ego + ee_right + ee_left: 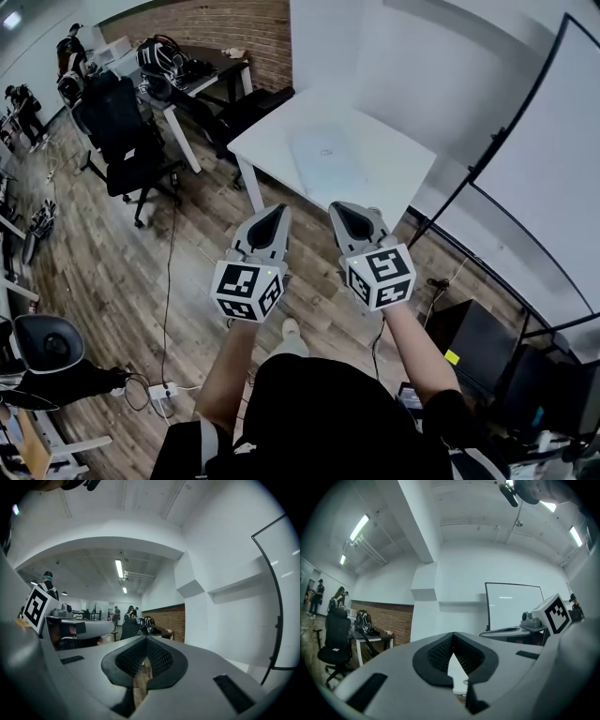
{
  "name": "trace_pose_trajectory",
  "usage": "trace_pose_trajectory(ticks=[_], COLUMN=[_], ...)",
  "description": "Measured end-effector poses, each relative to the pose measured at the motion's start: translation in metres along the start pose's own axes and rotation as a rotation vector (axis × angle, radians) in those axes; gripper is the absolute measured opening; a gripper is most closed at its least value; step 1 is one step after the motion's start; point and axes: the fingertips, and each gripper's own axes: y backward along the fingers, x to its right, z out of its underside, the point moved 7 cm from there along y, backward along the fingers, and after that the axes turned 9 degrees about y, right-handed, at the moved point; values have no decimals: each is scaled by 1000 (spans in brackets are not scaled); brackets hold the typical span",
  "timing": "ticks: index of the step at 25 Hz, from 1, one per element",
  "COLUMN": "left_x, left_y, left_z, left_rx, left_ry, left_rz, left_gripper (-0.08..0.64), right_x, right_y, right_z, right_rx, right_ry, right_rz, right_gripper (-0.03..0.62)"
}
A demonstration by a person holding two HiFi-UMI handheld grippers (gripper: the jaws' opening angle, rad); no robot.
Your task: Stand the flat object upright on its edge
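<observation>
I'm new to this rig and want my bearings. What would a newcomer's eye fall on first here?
The left gripper and right gripper, both shut and empty, sit side by side mid-frame in the head view, held out by the person. Beyond them a white table holds a pale flat object lying flat, with a large whiteboard to its right.

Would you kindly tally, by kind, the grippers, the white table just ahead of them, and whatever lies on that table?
Grippers: 2, the left gripper and the right gripper
White table: 1
Flat object lying on it: 1
Total: 4
</observation>
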Motion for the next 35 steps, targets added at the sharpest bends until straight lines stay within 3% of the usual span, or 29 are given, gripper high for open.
trace_pose_trajectory(ticks=[16,25,35], left_x=[-121,-168,-188], left_y=[-101,-135,-160], left_z=[-38,-29,-7], left_rx=[-32,-61,-96], left_ry=[30,67,108], left_rz=[63,94,87], left_gripper=[11,11,11], right_x=[47,54,69], right_y=[-142,-196,-224], right_z=[-23,-14,9], right_rx=[-28,-67,-113], right_ry=[0,-2,-10], right_rz=[56,71,49], right_gripper=[40,40,40])
